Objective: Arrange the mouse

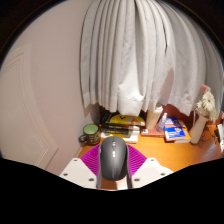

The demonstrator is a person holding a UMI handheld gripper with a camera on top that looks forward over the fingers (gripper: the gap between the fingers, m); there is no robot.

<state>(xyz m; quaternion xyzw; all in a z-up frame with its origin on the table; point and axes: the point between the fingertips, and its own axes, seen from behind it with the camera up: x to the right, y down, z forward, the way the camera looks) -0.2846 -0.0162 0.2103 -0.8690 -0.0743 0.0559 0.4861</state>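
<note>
Gripper [113, 172]: we see its magenta pads [91, 159] clamped on a smooth, rounded grey mouse [113, 157], held above the orange table [160, 150]; pleated white curtain [140, 55] beyond.

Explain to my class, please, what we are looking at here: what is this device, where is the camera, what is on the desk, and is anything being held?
There is no robot arm here. A person carries a hand-held two-finger tool, and the single picture comes from a wide-angle camera riding on it, looking forward along its fingers. The two white fingers with their magenta pads show at the bottom. Between them sits a grey computer mouse, and the pads appear to press on both its sides, so it looks gripped.

Beyond the fingers is an orange desk. Farther back on it are a green cup, a stack of books and a blue box, with more small items at the far side that are hard to make out. White curtains hang behind the desk, next to a plain wall.
</note>
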